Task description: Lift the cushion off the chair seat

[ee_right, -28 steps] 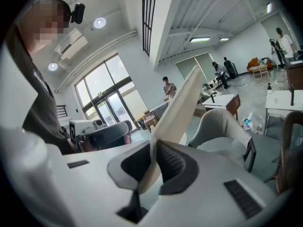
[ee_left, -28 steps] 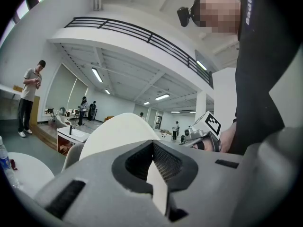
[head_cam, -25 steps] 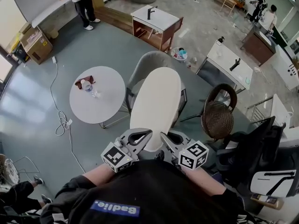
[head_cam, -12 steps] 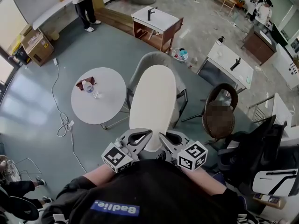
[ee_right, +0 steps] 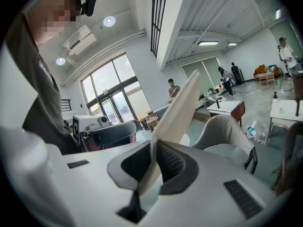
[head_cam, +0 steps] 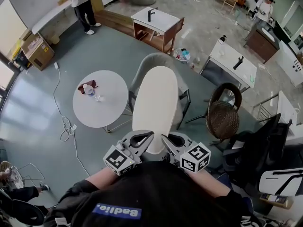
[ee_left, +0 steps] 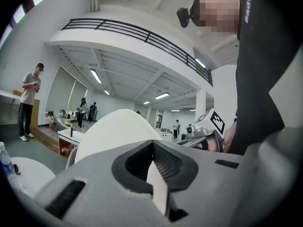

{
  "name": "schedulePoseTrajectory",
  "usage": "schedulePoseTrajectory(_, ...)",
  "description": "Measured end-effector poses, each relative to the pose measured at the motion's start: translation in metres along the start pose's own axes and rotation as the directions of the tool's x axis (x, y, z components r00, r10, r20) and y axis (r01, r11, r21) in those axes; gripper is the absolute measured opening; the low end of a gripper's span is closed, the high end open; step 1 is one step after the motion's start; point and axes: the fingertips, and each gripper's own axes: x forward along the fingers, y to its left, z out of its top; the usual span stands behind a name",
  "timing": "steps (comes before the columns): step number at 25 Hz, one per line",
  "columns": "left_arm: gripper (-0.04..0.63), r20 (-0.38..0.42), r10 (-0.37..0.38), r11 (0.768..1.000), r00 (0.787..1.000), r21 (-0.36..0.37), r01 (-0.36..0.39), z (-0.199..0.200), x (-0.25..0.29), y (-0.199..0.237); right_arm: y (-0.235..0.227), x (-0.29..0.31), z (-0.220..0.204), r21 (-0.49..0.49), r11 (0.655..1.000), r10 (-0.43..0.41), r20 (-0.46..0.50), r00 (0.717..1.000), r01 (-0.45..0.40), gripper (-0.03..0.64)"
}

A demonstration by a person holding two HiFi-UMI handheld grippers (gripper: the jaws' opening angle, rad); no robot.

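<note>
Head view: left tool (head_cam: 147, 137), right tool (head_cam: 166, 139) pinch cushion (head_cam: 158, 100).

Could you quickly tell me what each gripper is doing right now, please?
Left gripper: shut on the cushion, at its near edge.
Right gripper: shut on the same cushion.

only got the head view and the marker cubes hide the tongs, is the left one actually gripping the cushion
observer: yes, the left gripper view shows the left tongs shut on the cushion, its thin edge between the pads.
operator: and the right
observer: in the right gripper view the right tongs are clamped on the edge too.
operator: is it off the chair
observer: the right gripper view shows the chair beside the raised cushion, with its seat uncovered and the two apart.
</note>
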Motion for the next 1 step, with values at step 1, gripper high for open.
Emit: schedulePoseTrajectory(1, 0.012, 0.002, 0.001, 1.000, 1.000, 0.001, -0.001, 0.0002, 0.0000, 0.0003, 0.0001, 0.0001, 0.0001, -0.001, 1.000, 0.000, 0.000, 1.000, 0.000, 0.046)
